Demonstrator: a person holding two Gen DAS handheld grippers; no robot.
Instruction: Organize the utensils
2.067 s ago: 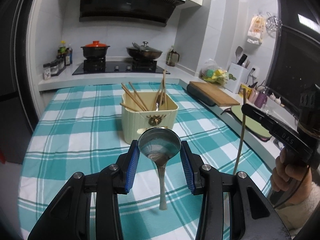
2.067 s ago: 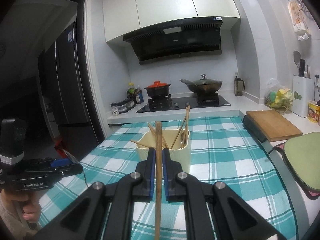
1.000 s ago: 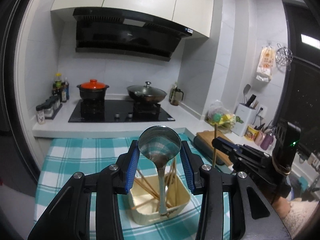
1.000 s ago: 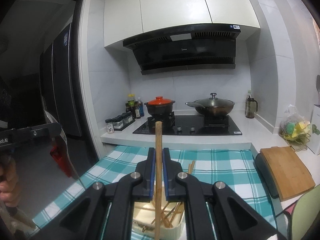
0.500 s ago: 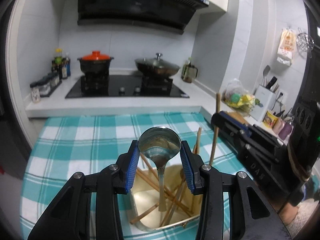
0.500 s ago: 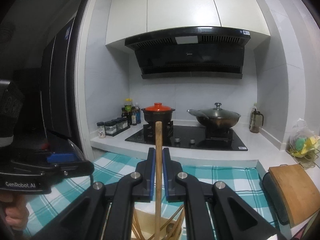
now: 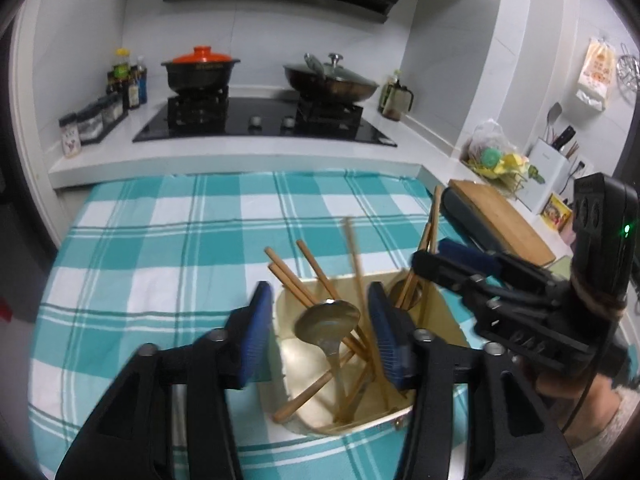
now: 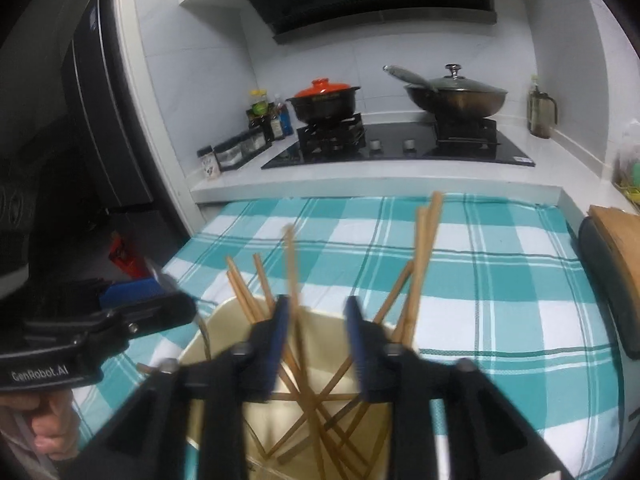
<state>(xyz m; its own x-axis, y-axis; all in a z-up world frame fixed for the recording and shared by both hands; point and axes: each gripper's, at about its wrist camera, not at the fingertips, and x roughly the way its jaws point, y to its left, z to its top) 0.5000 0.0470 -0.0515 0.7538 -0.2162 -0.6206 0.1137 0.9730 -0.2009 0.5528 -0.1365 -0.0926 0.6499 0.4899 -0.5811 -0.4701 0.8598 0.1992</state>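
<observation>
A cream utensil holder (image 7: 444, 312) stands on the checked cloth, with several wooden chopsticks (image 7: 312, 276) leaning inside. My left gripper (image 7: 320, 328) is open right above it. A steel spoon (image 7: 328, 324) sits free between the spread blue pads, its handle down in the holder. My right gripper (image 8: 316, 332) is open over the same holder (image 8: 224, 316). A blurred chopstick (image 8: 294, 280) slants free between its pads into the holder. The right gripper also shows in the left wrist view (image 7: 448, 256), and the left gripper in the right wrist view (image 8: 140, 292).
The teal checked tablecloth (image 7: 180, 240) covers the counter. A wooden cutting board (image 7: 504, 216) lies to the right. The stove holds a red-lidded pot (image 7: 200, 68) and a wok (image 7: 332, 80). Spice jars (image 7: 96, 116) stand at the left, a utensil rack (image 7: 552, 168) at the far right.
Both grippers came down over the holder and opened. The spoon left the left pads and the chopstick left the right pads; both now sit in the holder.
</observation>
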